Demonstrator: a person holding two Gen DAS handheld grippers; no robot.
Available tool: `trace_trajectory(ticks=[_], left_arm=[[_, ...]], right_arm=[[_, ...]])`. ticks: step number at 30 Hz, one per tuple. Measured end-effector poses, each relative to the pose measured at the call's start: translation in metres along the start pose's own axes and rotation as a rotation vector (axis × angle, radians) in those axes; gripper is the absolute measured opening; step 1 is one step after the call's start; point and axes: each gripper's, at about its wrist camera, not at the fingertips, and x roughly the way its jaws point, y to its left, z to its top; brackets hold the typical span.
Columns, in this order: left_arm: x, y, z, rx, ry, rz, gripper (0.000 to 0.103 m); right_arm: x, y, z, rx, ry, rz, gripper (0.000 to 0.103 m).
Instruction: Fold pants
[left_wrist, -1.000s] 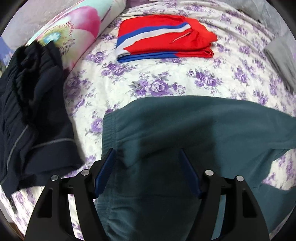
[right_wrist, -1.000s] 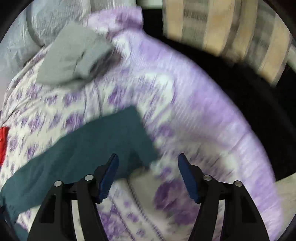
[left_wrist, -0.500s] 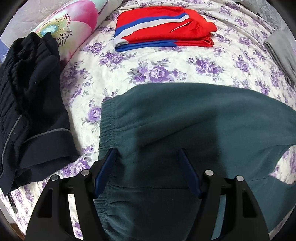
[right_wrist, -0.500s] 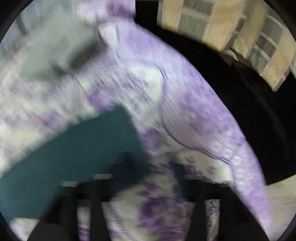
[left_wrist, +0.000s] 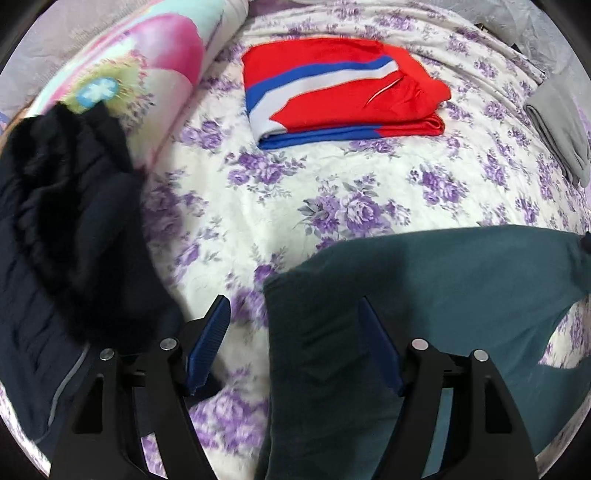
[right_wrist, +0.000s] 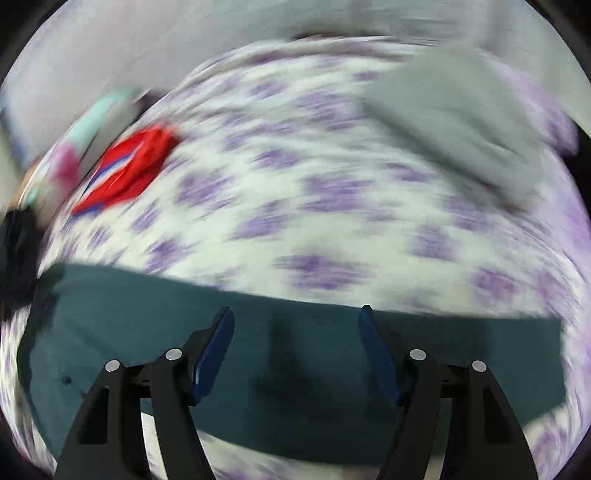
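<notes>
Hovering over the teal pants (left_wrist: 424, 295) spread flat on the floral bedspread (left_wrist: 295, 199).
My left gripper (left_wrist: 293, 325) hangs spread at the waistband edge, pinching nothing — my right gripper (right_wrist: 297, 332), jaws opening, sits above the blurred trouser leg, nothing pinched; folded red shorts (left_wrist: 340, 92) lie well apart.

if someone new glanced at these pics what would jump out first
Brightest is the folded red garment with blue and white stripes, far across the purple-flowered bedspread. Nearer, dark teal pants lie spread below both open grippers, left gripper at their edge. Dark clothes are heaped on the left.
</notes>
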Motion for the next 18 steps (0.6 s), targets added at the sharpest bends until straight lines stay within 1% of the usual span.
trace_trajectory(ticks=[2,3,4,5,6,7,8,9,10,11,13,14,15,16,17,18], left_arm=[[0.011,0.000,0.003,0.015,0.029,-0.010,0.069],[0.018,-0.002,0.004,0.033,0.054,-0.007,0.068],[0.022,-0.004,0.005,0.048,0.068,-0.012,0.065],[0.025,-0.007,0.006,0.074,0.070,-0.033,0.056],[0.026,-0.010,0.006,0.094,0.068,-0.040,0.049],[0.027,-0.012,0.007,0.108,0.066,-0.040,0.046],[0.027,-0.015,0.007,0.126,0.063,-0.044,0.038],[0.027,-0.018,0.009,0.142,0.059,-0.051,0.029],[0.027,-0.020,0.010,0.148,0.058,-0.050,0.026],[0.027,-0.022,0.012,0.146,0.057,-0.049,0.023],[0.024,-0.022,0.016,0.125,0.047,-0.051,0.022],[0.020,-0.020,0.019,0.104,0.030,-0.058,0.022],[0.017,-0.016,0.022,0.070,0.012,-0.077,0.022],[0.017,-0.013,0.024,0.042,0.010,-0.096,0.022],[0.020,-0.010,0.024,0.017,0.021,-0.107,0.022],[0.023,-0.009,0.024,0.012,0.030,-0.107,0.022]], right_arm=[[0.014,0.022,0.009,-0.071,0.023,0.026,0.070],[0.019,0.035,0.010,-0.116,0.039,0.050,0.070],[0.025,0.043,0.013,-0.159,0.051,0.044,0.070],[0.030,0.049,0.015,-0.190,0.059,0.029,0.069],[0.035,0.054,0.017,-0.226,0.065,0.011,0.069],[0.038,0.056,0.019,-0.242,0.068,0.013,0.068],[0.043,0.059,0.021,-0.250,0.084,0.031,0.055],[0.048,0.060,0.024,-0.250,0.110,0.060,0.030],[0.045,0.060,0.027,-0.241,0.108,0.078,0.022],[0.040,0.058,0.036,-0.222,0.092,0.093,0.003],[0.029,0.051,0.046,-0.167,0.028,0.107,0.002],[0.024,0.042,0.052,-0.101,0.008,0.140,0.002],[0.026,0.039,0.053,-0.074,0.020,0.160,0.003],[0.033,0.040,0.050,-0.088,0.054,0.146,0.003],[0.041,0.044,0.044,-0.138,0.087,0.109,0.003],[0.044,0.046,0.037,-0.161,0.106,0.091,0.007]])
